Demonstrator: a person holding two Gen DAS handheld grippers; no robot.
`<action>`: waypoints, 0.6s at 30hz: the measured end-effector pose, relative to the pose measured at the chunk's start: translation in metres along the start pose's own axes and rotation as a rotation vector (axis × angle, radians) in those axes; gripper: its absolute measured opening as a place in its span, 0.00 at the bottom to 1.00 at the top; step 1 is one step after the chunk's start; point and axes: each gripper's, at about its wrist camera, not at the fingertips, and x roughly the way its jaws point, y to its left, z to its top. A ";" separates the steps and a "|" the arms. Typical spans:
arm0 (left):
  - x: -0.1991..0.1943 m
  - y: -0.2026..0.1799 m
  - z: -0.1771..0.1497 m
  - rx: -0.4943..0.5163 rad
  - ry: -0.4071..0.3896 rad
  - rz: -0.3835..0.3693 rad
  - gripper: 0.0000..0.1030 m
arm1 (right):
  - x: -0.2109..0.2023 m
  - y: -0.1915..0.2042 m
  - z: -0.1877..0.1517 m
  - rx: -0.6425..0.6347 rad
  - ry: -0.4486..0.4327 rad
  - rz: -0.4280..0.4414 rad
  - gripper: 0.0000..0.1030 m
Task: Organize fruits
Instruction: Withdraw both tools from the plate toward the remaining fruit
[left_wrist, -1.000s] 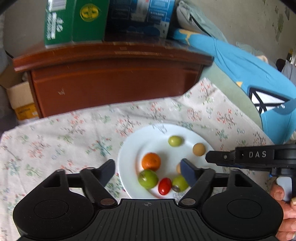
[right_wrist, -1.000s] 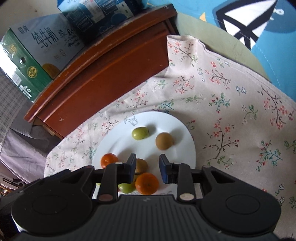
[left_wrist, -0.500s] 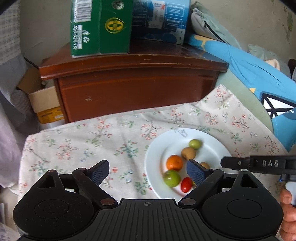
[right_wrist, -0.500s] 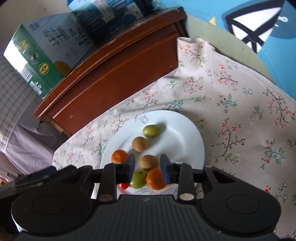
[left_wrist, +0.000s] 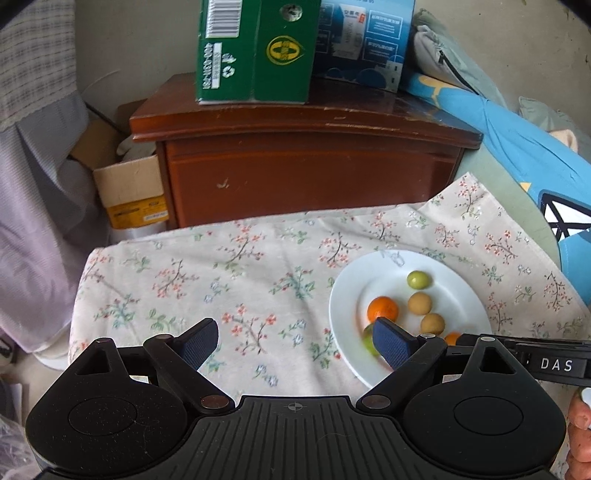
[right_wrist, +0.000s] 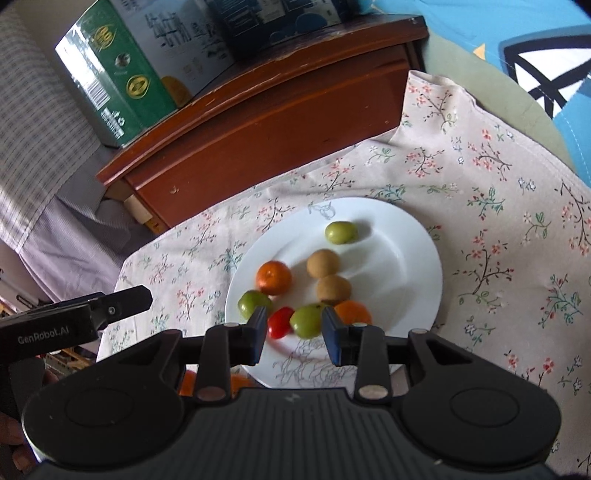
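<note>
white plate (right_wrist: 413, 236) holding seven fruits — three green, two orange, two tan, plus one red tomato (right_wrist: 279, 322), left claw (left_wrist: 293, 341) wide open, right claw (right_wrist: 294, 336) open — gripping nothing

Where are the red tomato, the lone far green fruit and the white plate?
red tomato (right_wrist: 279, 322), right wrist view, centre.
far green fruit (right_wrist: 341, 232), right wrist view, top.
white plate (right_wrist: 402, 254), right wrist view, bare inner surface.

The left half of the floral cloth (left_wrist: 236, 280) lies bare, open to a gripper. The white plate (right_wrist: 399, 236) fills the right half; its far-right part is bare, fruit crowding its near-left. The wooden cabinet (left_wrist: 306, 166) walls the cloth's far edge.
</note>
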 end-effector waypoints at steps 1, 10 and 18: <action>-0.001 0.001 -0.003 -0.001 0.005 0.002 0.89 | 0.000 0.001 -0.001 -0.001 0.003 0.001 0.33; 0.001 0.007 -0.029 0.012 0.078 0.046 0.89 | -0.003 0.014 -0.019 -0.039 0.027 -0.001 0.33; -0.003 0.013 -0.045 0.027 0.112 0.076 0.90 | -0.003 0.027 -0.046 -0.054 0.069 0.012 0.33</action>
